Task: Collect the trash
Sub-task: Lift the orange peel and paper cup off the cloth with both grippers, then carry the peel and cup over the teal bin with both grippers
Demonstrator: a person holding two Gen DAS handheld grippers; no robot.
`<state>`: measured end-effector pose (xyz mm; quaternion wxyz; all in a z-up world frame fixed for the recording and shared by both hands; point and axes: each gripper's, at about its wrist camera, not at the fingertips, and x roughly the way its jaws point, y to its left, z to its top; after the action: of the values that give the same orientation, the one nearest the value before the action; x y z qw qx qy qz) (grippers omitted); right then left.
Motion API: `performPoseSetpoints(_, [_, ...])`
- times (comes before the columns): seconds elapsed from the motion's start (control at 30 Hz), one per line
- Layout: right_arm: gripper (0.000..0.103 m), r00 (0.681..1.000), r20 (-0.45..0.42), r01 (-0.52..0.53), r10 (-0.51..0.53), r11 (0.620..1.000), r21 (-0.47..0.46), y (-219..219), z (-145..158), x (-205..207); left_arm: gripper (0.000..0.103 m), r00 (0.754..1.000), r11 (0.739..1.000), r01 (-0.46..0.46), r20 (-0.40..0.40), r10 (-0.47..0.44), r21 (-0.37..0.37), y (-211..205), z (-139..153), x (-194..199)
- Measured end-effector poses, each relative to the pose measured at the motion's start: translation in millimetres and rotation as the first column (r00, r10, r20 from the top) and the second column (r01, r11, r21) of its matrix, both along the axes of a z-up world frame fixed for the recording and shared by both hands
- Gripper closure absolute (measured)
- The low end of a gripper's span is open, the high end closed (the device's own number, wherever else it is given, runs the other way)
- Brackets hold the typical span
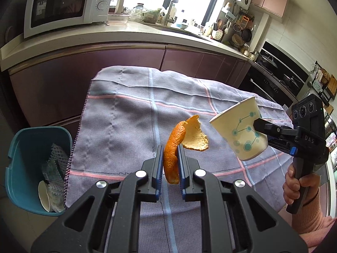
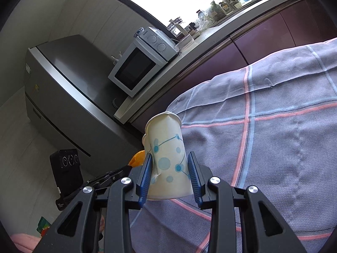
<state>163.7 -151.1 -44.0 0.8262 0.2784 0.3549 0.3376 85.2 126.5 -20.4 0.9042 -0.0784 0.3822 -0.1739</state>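
Left gripper (image 1: 170, 158) jaws pinch peel (image 1: 174, 147) | right gripper (image 2: 169, 168) jaws squeeze cup (image 2: 166, 154)

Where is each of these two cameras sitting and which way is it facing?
Left wrist: on the left gripper, facing the clothed table, teal bin and counter; its fingers pinch an orange peel; the person's right hand shows.
Right wrist: on the right gripper, facing microwave and fridge; its fingers clamp a paper cup.
Shared: cup, peel, tablecloth, microwave.
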Motion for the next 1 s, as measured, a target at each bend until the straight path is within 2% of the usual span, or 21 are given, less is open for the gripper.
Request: performPoseSetpoints(1.0, [0.071, 0.987, -0.018, -0.159, 0.159, 0.987, -0.009, 86, -3, 24, 0.09, 0.987, 0.987, -0.159, 0.006, 0.159, -0.014, 82, 9, -26])
